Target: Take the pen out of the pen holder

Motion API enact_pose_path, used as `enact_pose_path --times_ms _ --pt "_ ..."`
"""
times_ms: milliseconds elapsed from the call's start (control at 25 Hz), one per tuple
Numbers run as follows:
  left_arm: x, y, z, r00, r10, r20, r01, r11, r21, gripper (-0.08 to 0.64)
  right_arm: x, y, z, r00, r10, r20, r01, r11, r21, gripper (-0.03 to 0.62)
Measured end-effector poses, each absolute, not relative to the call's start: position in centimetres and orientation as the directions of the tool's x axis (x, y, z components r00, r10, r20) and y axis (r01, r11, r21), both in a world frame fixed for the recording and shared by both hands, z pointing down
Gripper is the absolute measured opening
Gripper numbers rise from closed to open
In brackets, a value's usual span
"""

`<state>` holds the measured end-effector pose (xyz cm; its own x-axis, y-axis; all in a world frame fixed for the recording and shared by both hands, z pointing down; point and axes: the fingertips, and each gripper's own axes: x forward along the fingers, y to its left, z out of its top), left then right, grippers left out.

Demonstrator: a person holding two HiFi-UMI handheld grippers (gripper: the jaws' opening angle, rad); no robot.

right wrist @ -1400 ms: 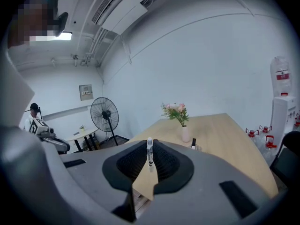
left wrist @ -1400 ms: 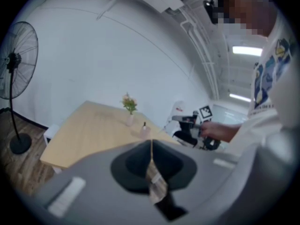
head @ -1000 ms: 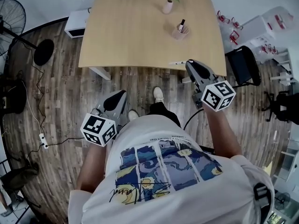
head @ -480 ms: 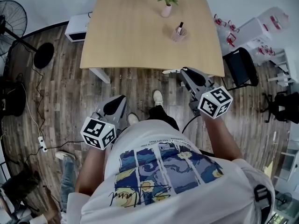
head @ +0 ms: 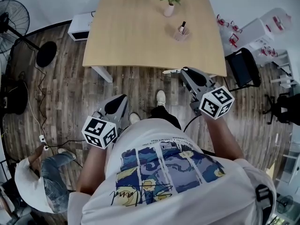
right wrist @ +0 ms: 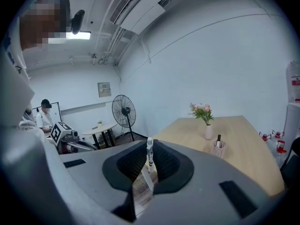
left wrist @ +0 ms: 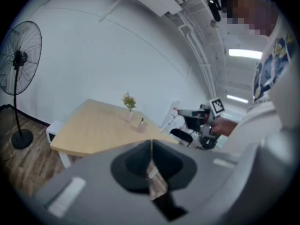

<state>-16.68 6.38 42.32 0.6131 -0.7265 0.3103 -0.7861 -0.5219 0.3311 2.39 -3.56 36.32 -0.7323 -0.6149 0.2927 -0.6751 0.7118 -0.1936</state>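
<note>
Right gripper view, pen clamped, print unreadable

A slim white pen is clamped crosswise in the right gripper. The pink mesh pen holder stands on the table, with a dark pen upright inside.

The bench is pale wood, smooth and matt. The floor is darker, grainy wood planking. The holder looks like pink plastic mesh. The right gripper is matt grey plastic with ribbed black pads.
</note>
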Motion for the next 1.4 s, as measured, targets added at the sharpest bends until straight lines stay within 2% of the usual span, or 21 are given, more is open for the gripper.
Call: enact_pose_path --times_ms 800,1400 --pt "-14.9 5.1 42.3 0.593 -0.734 0.331 -0.802 -0.504 0.32 0.012 3.7 -4.4 36.3 -0.762 -0.589 0.27 -0.644 0.734 -0.217 0.034" --pt "-13.5 -0.9 42.4 0.573 -0.746 0.339 -0.816 -0.483 0.317 0.012 5.1 -10.6 36.3 -0.779 -0.572 0.258 -0.624 0.749 -0.224 0.034"
